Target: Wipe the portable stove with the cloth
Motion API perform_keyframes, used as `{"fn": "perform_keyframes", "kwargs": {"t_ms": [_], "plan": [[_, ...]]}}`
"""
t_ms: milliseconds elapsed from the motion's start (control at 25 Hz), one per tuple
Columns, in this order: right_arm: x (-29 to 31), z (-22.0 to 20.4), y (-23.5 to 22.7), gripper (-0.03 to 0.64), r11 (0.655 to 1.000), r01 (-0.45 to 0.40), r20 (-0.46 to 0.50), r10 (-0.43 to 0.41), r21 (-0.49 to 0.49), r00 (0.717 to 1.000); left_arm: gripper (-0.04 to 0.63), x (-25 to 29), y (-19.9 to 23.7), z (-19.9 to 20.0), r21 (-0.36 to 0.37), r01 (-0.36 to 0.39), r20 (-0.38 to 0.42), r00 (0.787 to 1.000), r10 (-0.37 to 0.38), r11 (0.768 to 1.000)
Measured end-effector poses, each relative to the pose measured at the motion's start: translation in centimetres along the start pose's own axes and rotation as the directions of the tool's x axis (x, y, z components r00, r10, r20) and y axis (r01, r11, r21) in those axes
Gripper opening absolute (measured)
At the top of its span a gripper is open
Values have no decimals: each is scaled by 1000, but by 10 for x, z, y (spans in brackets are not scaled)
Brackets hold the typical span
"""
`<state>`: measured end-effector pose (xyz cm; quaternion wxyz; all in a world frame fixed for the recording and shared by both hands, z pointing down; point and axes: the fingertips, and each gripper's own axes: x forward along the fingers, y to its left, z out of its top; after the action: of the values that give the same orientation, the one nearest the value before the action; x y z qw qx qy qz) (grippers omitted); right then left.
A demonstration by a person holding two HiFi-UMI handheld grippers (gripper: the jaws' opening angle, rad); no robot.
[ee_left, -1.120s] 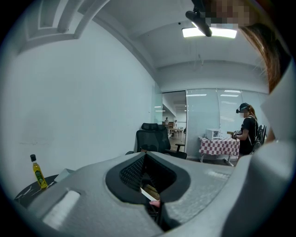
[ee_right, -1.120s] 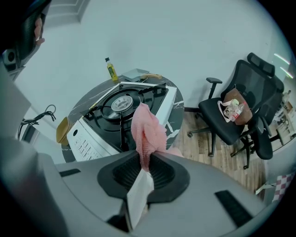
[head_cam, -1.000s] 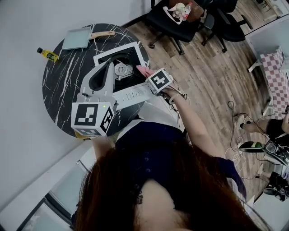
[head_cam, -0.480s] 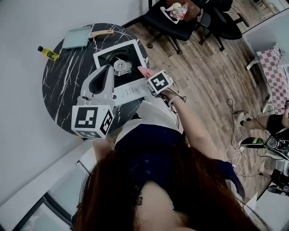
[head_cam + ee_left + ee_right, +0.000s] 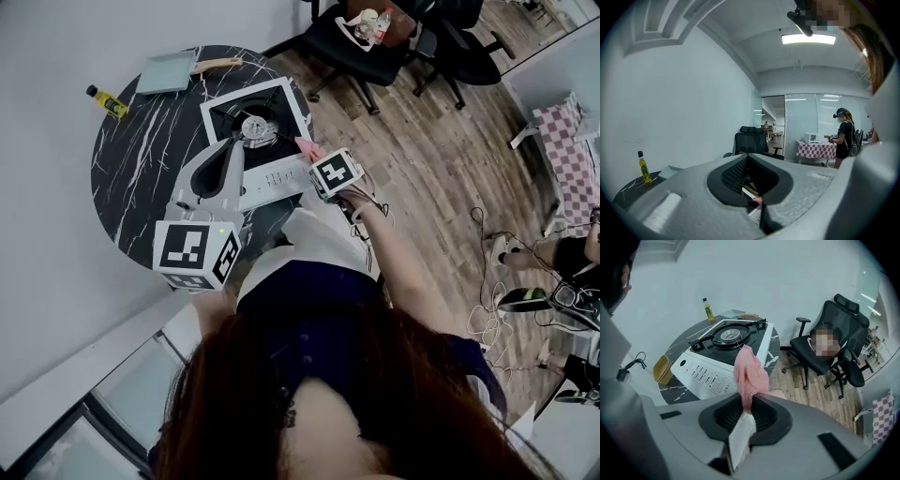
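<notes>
I have the pink cloth (image 5: 749, 373) pinched tight in my right gripper (image 5: 746, 401). Its jaws are closed on the lower fold, and the rest of the cloth stands up in a bunch ahead of them. It sits at the right front corner of the portable stove (image 5: 255, 117), which stands on the round dark table (image 5: 131, 178). I cannot tell whether the fabric touches the casing or hangs just off it. My left gripper (image 5: 232, 148) has its jaws brought together on nothing, with its tips over the white control panel (image 5: 272, 178), just in front of the burner (image 5: 254, 127). Nothing on the stove shows a wiped patch, so I judge nearly all the wiping is still ahead: the black top, the burner surround and the panel. Against a second ago, my left gripper has drawn back toward me and uncovered more of the black top, while the cloth has stayed by the same right corner.
</notes>
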<state>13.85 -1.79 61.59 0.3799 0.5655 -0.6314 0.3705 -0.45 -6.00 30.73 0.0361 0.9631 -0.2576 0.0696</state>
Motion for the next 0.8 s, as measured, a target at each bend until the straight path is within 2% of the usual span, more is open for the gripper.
{"fn": "perform_keyframes", "kwargs": {"t_ms": [280,600,800], "plan": [[-4,-8,4,61,999,48,6,-48,4,999,12,-28,-3,-6,7,-11,0,1000,11,1000],[-4,-8,18,61,997,75,-14,-76,-27,997,12,-70,15,-15,-6,-70,7,997,70,998],[-2,-4,33,61,998,54,5,-54,-18,999,12,-88,27,-21,-22,-117,11,993,118,993]]}}
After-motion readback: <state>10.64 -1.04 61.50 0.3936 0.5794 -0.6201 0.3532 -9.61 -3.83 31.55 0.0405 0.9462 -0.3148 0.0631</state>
